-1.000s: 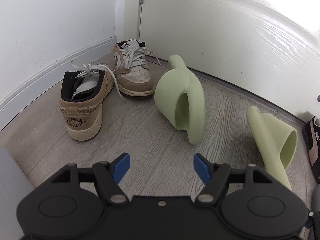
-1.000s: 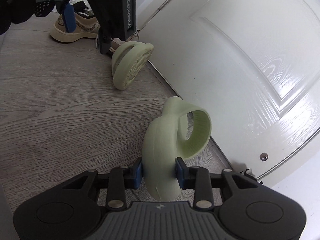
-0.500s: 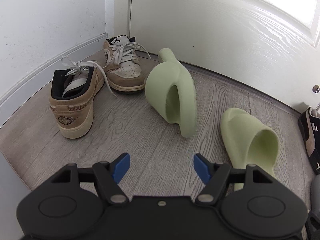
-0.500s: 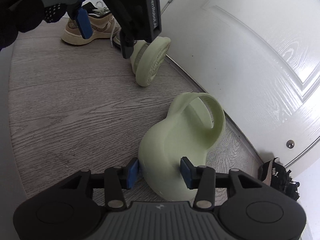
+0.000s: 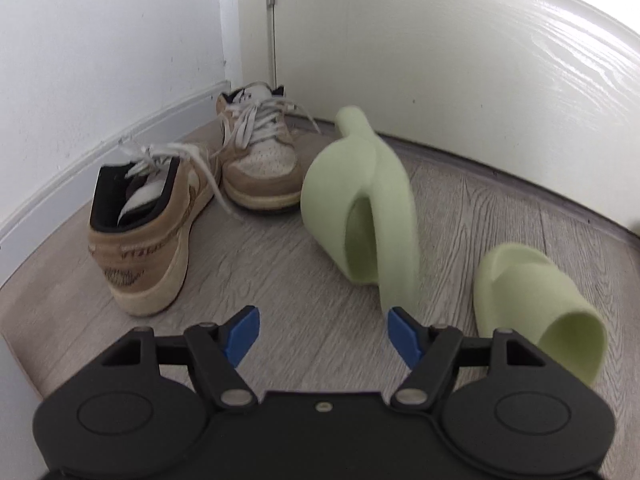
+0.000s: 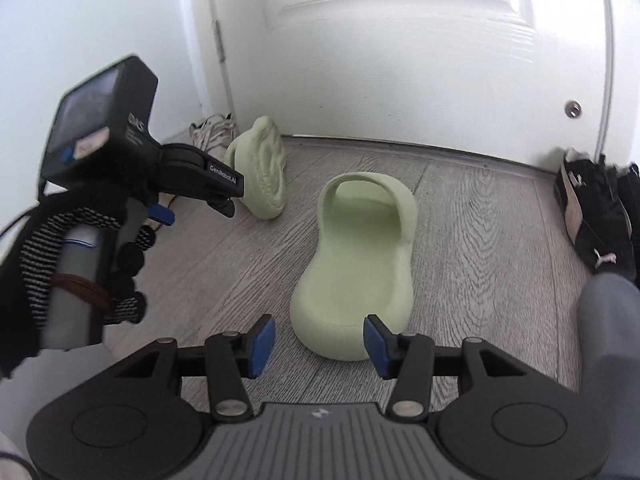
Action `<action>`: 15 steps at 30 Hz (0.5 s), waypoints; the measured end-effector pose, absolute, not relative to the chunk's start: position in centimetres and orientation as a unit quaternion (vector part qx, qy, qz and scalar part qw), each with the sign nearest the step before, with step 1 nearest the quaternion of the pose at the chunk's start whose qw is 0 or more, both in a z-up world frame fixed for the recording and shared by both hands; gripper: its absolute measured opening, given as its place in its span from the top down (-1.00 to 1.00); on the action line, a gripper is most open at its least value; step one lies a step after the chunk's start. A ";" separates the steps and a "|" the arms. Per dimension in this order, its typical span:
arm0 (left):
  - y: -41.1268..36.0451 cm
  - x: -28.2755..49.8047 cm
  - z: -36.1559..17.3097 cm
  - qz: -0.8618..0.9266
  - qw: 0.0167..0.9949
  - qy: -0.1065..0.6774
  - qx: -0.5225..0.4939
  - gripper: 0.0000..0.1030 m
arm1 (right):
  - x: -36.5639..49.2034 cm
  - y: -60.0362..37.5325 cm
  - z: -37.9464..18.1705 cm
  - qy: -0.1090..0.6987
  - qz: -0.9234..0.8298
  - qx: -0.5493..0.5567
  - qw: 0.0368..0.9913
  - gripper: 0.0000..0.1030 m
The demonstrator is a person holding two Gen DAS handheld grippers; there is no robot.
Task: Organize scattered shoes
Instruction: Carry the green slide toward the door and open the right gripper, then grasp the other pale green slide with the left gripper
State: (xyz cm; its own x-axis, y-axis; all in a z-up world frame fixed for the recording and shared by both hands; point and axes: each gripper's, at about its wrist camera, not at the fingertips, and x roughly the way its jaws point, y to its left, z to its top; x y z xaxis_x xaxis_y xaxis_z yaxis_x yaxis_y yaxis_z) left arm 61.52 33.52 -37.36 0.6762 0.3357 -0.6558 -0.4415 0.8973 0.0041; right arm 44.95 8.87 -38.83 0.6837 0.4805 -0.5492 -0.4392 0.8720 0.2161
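Two pale green slides and a pair of tan sneakers are on the grey wood floor by the door. One slide (image 5: 360, 208) rests on its side, beside the far sneaker (image 5: 260, 164). The near sneaker (image 5: 148, 240) points its heel at me. My left gripper (image 5: 324, 334) hovers short of the tipped slide, its jaws opening with nothing between them. The other slide (image 6: 356, 264) lies flat on its sole. Its heel reaches between the opening jaws of my right gripper (image 6: 320, 344), and the pads do not press on it.
A white door (image 6: 400, 60) and white wall with skirting (image 5: 100, 152) close off the corner. Black sneakers (image 6: 596, 216) sit at the right by the door. A grey trouser leg (image 6: 612, 320) is at the right edge. A gloved hand (image 6: 80, 248) holds the left gripper.
The right gripper rolled its slide from standing on edge to flat on its sole and let go. The left gripper opened wider and moved closer to the tipped slide.
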 end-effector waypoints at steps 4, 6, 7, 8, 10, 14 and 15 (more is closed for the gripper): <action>32.6 63.4 -37.9 0.156 0.928 0.331 -0.068 -0.61 | 42.2 5.5 -39.6 0.330 0.246 0.088 0.907 -0.14; 31.5 63.6 -38.5 0.151 0.930 0.332 -0.040 -0.61 | 41.1 4.3 -40.2 0.345 0.236 0.094 0.904 -0.14; 31.0 63.7 -38.8 0.153 0.931 0.332 -0.022 -0.61 | 40.9 3.9 -40.6 0.350 0.230 0.094 0.903 -0.14; 30.3 63.8 -39.0 0.154 0.931 0.330 0.000 -0.61 | 40.7 3.6 -41.1 0.355 0.222 0.095 0.903 -0.15; 29.5 63.8 -39.0 0.147 0.935 0.321 0.022 -0.61 | 40.7 3.3 -41.6 0.359 0.211 0.106 0.903 -0.15; 28.2 64.3 -38.7 0.139 0.942 0.299 0.053 -0.61 | 40.9 3.1 -41.6 0.357 0.218 0.147 0.896 -0.14; 27.9 64.6 -38.8 0.137 0.942 0.299 0.061 -0.61 | 40.9 3.1 -41.6 0.354 0.221 0.149 0.897 -0.14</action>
State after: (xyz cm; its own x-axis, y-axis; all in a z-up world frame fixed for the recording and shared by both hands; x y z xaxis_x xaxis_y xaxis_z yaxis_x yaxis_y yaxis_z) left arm 64.56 27.88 -38.84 0.7833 0.2955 -0.5469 -0.2225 0.9548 0.1972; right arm 40.85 3.05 -41.56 0.6525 0.5010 -0.5685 -0.2899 0.8582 0.4236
